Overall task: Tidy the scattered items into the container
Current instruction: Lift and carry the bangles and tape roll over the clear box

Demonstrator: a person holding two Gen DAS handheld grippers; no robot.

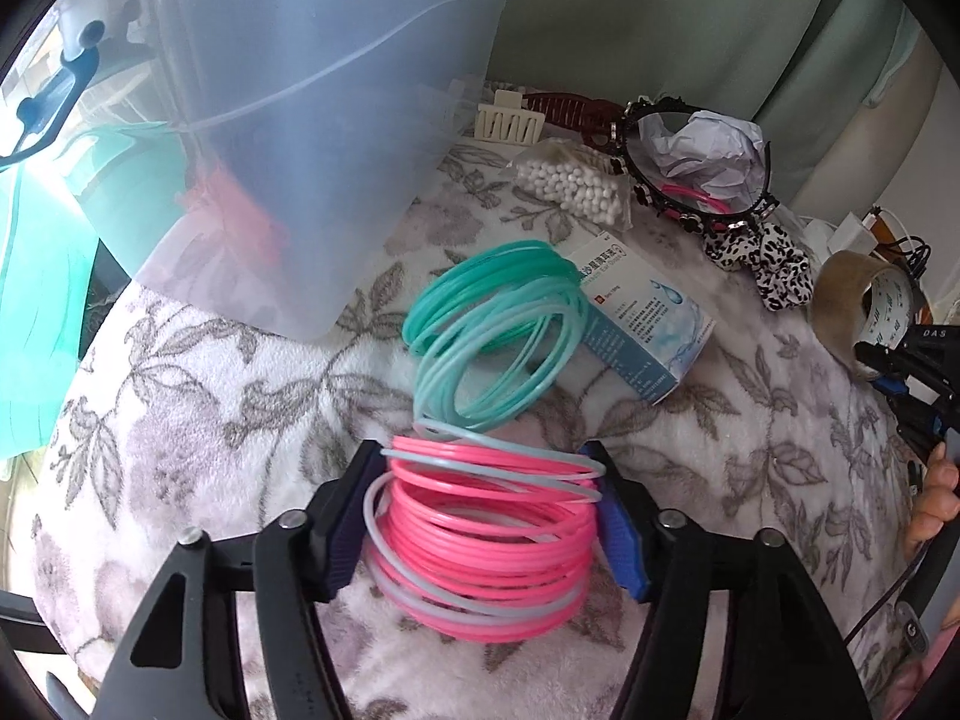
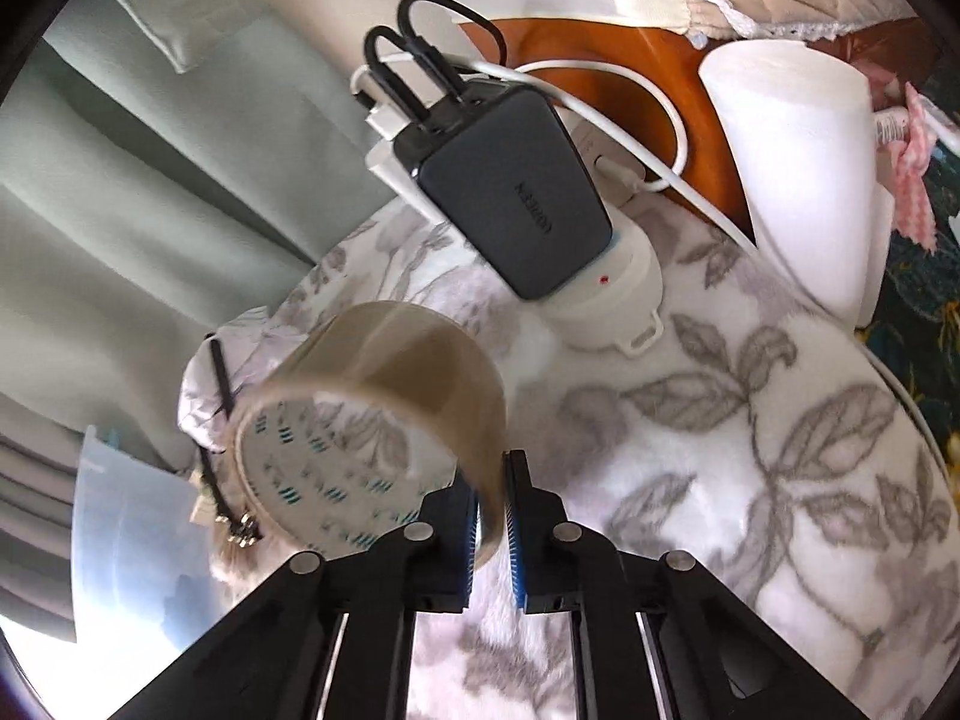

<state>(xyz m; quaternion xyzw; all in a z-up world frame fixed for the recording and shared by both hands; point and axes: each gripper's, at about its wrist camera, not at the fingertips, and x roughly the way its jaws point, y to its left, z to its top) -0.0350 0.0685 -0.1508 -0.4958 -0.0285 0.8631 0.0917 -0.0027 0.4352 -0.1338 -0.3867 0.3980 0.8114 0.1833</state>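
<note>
From the left wrist view, the left gripper (image 1: 489,510) pinches the pink end of a plastic coil spring (image 1: 489,420), whose teal end lies on the floral blanket (image 1: 198,396) against a small blue-and-white medicine box (image 1: 651,324) with print too small to read. The translucent storage bin (image 1: 288,138) stands just behind at left. Beyond lie a bag of white beads (image 1: 570,183), a cream hair claw (image 1: 510,120), a black flowered headband (image 1: 690,168) and crumpled paper (image 1: 702,141).

From the right wrist view, the right gripper (image 2: 492,525) clamps the wall of a brown packing tape roll (image 2: 366,420), lifted above the blanket. Behind sits a grey charger (image 2: 510,192) marked UGREEN, with cables (image 2: 420,42) plugged in.
</note>
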